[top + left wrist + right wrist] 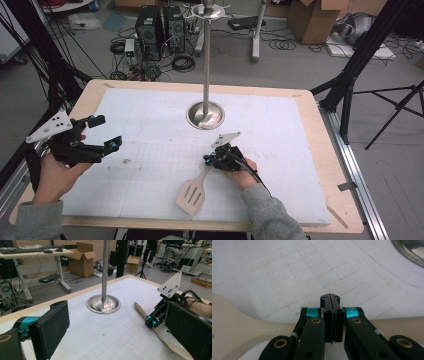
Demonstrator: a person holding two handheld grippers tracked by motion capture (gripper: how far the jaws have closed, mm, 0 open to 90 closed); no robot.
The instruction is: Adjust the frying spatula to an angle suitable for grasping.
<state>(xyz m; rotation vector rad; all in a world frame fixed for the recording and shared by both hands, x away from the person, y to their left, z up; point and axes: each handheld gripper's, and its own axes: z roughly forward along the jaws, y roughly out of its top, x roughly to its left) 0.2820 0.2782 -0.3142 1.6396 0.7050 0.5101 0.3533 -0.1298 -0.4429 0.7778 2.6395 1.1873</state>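
A pale wooden slotted spatula [192,192] lies flat on the white gridded mat [150,115], blade toward the front edge. My right gripper [210,160] rests over its handle [237,322], and in the right gripper view the gripper [330,300] has its jaws pressed together with nothing visible between them, the handle crossing underneath. My left gripper [107,132] is held above the mat's left side, jaws wide apart and empty. In the left gripper view that gripper [115,322] faces the right gripper [152,321] and the spatula handle [140,308].
A metal stand [205,115] with a round base and tall pole rises at the mat's far middle, just beyond the right gripper; its base [103,303] also appears ahead of the left jaws. The wooden table edge [320,150] frames the mat. Cables and boxes lie on the floor beyond.
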